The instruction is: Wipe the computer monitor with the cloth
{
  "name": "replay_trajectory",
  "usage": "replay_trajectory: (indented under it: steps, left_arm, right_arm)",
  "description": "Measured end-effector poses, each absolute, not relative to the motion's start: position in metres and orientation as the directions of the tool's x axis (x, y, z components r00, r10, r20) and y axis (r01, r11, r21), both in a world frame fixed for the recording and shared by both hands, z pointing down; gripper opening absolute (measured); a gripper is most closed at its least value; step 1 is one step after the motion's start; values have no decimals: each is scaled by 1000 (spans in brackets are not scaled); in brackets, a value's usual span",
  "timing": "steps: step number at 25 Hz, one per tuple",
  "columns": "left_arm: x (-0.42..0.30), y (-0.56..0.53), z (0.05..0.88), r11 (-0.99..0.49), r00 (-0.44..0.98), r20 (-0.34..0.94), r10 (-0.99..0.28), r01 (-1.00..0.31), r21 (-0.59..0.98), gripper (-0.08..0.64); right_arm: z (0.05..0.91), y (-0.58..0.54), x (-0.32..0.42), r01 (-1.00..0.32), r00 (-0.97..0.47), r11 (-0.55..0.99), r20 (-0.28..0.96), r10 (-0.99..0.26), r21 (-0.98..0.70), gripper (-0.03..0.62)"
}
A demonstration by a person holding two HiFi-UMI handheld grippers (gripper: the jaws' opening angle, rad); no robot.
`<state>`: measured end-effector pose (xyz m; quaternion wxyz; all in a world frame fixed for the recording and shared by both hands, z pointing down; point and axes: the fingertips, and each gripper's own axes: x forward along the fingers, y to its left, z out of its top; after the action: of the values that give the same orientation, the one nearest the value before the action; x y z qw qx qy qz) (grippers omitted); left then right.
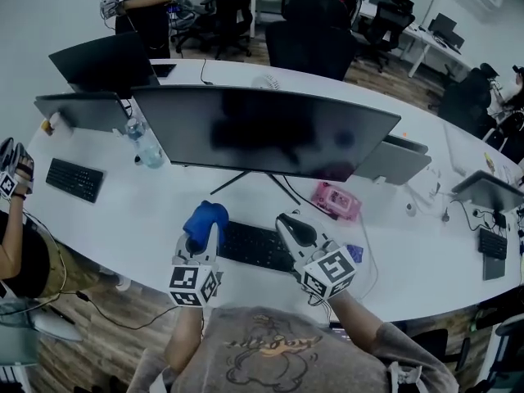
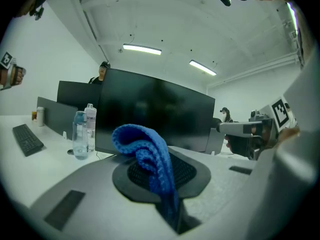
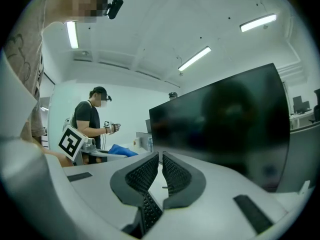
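A wide dark computer monitor (image 1: pixel 262 129) stands on the white desk (image 1: pixel 139 211), its screen facing me; it also fills the background of the left gripper view as the monitor (image 2: pixel 155 114) and of the right gripper view as the monitor (image 3: pixel 225 119). My left gripper (image 1: pixel 205 234) is shut on a blue knitted cloth (image 1: pixel 205 221), held low in front of the screen's lower left. The cloth (image 2: pixel 145 151) bunches up over the pads. My right gripper (image 1: pixel 293 228) is beside it, jaws together and empty (image 3: pixel 160 156), above the keyboard.
A black keyboard (image 1: pixel 254 246) lies under both grippers. A pink packet (image 1: pixel 334 201) sits right of the monitor stand, and a water bottle (image 1: pixel 146 146) left of it. More screens and a second keyboard (image 1: pixel 74 178) are at the left. A person (image 1: pixel 147 6) stands behind the desk.
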<state>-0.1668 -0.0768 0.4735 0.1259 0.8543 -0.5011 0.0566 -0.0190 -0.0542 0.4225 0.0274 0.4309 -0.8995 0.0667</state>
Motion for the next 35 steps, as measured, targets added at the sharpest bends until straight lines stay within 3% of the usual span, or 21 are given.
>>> replay_trajectory:
  steps: [13, 19, 35]
  left_arm:
    - [-222, -141, 501, -394, 424, 245, -872, -904, 164, 48]
    - [-258, -182, 517, -362, 390, 263, -882, -920, 152, 48]
    - [-321, -285, 591, -334, 353, 357, -865, -935, 116, 48]
  right_arm:
    - [421, -102, -70, -726, -688, 679, 96, -720, -110, 26]
    - [441, -119, -95, -704, -710, 693, 122, -694, -155, 68]
    - [478, -168, -141, -714, -701, 676, 197, -686, -185, 67]
